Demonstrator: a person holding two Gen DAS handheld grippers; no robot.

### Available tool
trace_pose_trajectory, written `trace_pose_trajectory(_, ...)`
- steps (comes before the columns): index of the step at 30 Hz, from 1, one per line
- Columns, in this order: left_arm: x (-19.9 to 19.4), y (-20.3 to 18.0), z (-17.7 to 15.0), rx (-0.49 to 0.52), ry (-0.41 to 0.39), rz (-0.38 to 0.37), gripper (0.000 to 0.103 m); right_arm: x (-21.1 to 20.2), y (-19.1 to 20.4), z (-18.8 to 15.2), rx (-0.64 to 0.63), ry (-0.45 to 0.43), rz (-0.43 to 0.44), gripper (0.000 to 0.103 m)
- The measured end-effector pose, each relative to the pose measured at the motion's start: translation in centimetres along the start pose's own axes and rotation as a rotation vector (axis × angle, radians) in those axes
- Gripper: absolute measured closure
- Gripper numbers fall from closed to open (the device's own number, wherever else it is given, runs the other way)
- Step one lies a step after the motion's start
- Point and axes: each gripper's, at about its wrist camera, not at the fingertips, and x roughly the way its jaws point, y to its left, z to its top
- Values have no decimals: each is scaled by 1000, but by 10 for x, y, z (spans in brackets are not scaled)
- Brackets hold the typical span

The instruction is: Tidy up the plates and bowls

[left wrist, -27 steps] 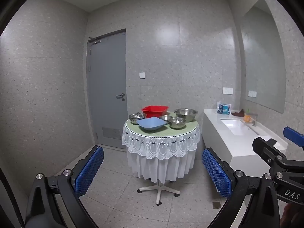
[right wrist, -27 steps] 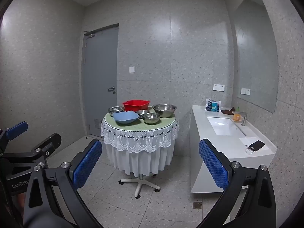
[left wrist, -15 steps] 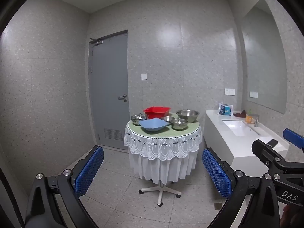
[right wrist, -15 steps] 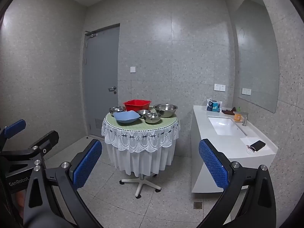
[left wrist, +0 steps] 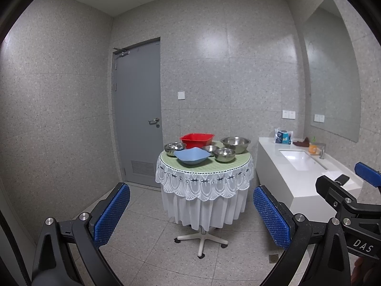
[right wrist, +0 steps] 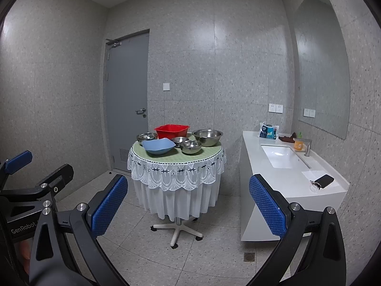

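Note:
A small round table [left wrist: 204, 166] [right wrist: 176, 160] with a green top and white lace cloth stands across the room. On it sit a red square basin [left wrist: 197, 140] [right wrist: 172, 131], a pale blue bowl [left wrist: 192, 155] [right wrist: 158, 145], a large steel bowl [left wrist: 235, 144] [right wrist: 207, 137] and three smaller steel bowls [left wrist: 224, 155] [right wrist: 190, 146]. My left gripper [left wrist: 191, 212] and right gripper [right wrist: 185, 205] both stand open, empty, well short of the table. The right gripper also shows at the left wrist view's right edge [left wrist: 352, 190].
A white vanity counter with a sink [left wrist: 300, 159] [right wrist: 283, 157] runs along the right wall, with a tissue pack, an orange cup and a phone [right wrist: 323, 180] on it. A grey door [left wrist: 138, 109] is behind the table. A floor drain [right wrist: 249, 256] lies near the counter.
In the left wrist view the table and door have slid lower and slightly right. The right wrist view has barely shifted. Both grippers stay open.

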Motion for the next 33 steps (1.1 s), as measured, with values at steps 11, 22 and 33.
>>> trace_pose_trajectory(11,-2,0,2,5,0,2,1,4,0,-3,9,2,2,0)
trace_pose_trajectory(22,-2,-3,1,9,2,5,1,1,-5,-3,13,3,4,0)
trace_pose_trajectory(33,-2,-5,1,13,2,2,1,-2,-11,-5,20,6,2,0)
